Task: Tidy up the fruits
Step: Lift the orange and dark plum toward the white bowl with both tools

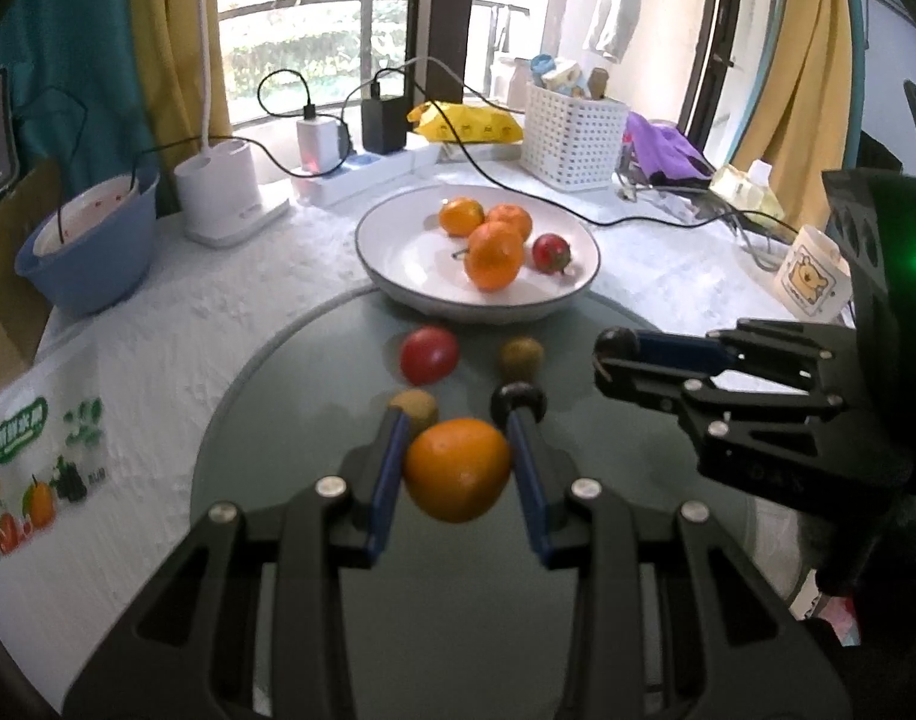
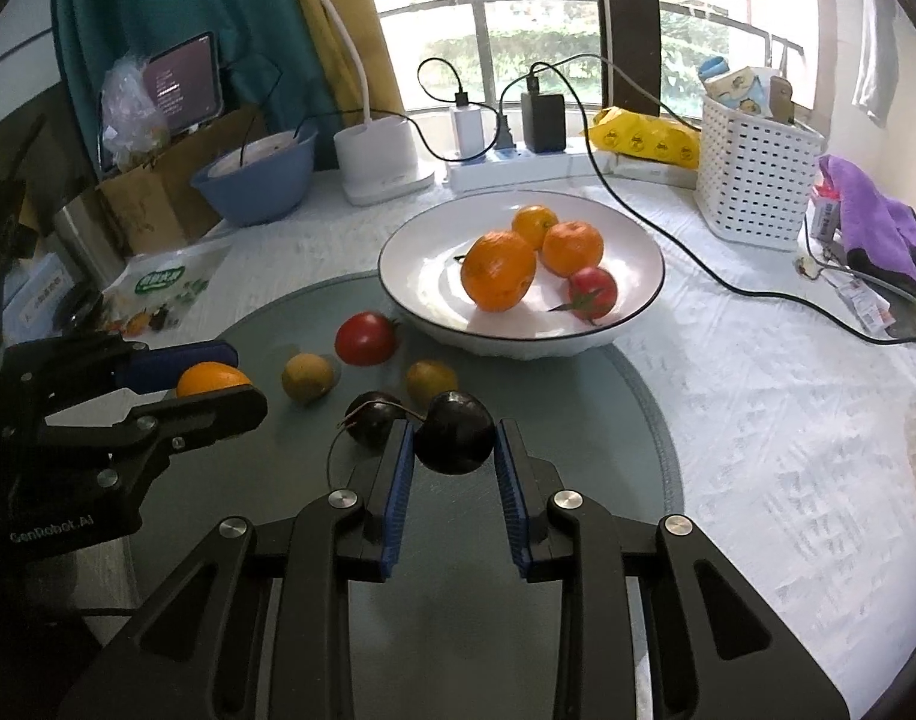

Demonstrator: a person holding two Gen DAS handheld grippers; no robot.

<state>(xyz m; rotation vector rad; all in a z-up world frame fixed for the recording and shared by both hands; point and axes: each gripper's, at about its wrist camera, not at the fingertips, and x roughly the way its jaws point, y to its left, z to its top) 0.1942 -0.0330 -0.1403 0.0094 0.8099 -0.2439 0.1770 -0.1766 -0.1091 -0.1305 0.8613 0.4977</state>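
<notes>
My left gripper [image 1: 458, 420] is shut on an orange [image 1: 458, 471] over the round glass turntable [image 1: 278, 420]. From the right wrist view that gripper [image 2: 230, 378] sits at the left with the orange [image 2: 209, 377] between its fingers. My right gripper [image 2: 456, 429] is shut on a dark cherry [image 2: 455, 435]. A stem joins it to a second cherry [image 2: 371, 420] just left of the fingers. The right gripper [image 1: 604, 360] also shows at the right of the left view. The white plate [image 2: 422, 276] holds three oranges and a tomato [image 2: 592, 293].
A red tomato [image 2: 365, 338] and two brownish-green fruits [image 2: 306, 378] [image 2: 431, 381] lie on the glass before the plate. Behind stand a blue bowl [image 2: 260, 180], a lamp base [image 2: 377, 162], a power strip with cables [image 2: 517, 168], a white basket [image 2: 751, 180] and a mug [image 1: 811, 276].
</notes>
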